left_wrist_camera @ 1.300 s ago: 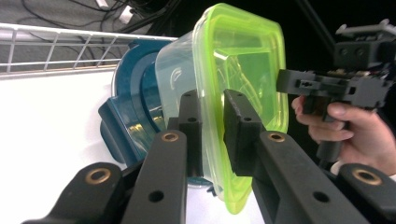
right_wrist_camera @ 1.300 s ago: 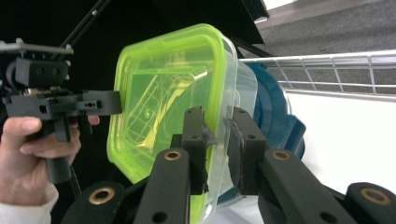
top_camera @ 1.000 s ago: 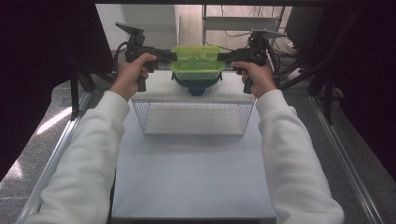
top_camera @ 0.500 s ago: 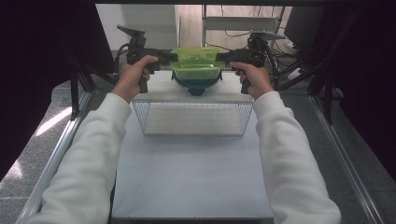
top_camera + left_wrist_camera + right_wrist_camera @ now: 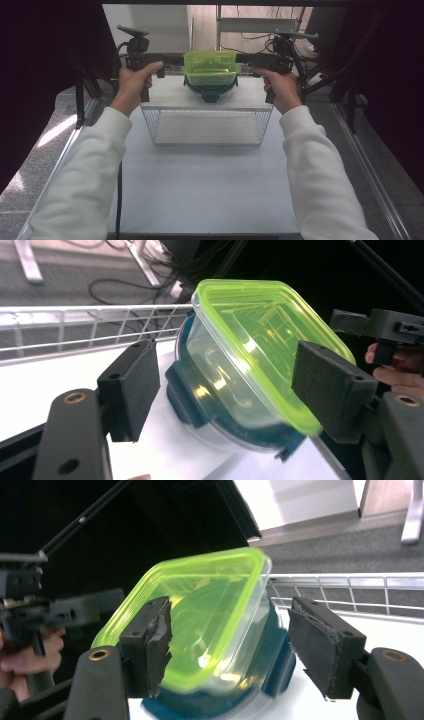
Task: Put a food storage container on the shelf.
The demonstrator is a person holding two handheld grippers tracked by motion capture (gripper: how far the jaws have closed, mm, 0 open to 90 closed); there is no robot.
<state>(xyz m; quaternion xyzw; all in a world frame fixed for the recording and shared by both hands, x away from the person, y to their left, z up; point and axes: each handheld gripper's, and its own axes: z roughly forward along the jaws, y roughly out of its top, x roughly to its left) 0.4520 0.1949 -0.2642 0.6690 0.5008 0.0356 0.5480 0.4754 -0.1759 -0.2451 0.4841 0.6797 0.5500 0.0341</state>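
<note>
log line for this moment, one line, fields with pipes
left gripper: open, jaws flank container | right gripper: open, jaws flank container | green-lidded container: above wire basket far end | contact: cannot tell

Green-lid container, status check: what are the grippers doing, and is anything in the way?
Left gripper and right gripper flank container, jaws wide, grip unclear. Tilted above wire basket. Nothing in the way.

Even overhead light; white worktop (image 5: 210,185) bright, surroundings near black. Glare spots on green container lid (image 5: 265,335). Right gripper view slightly motion-blurred; backgrounds soft. Faint shadows.
</note>
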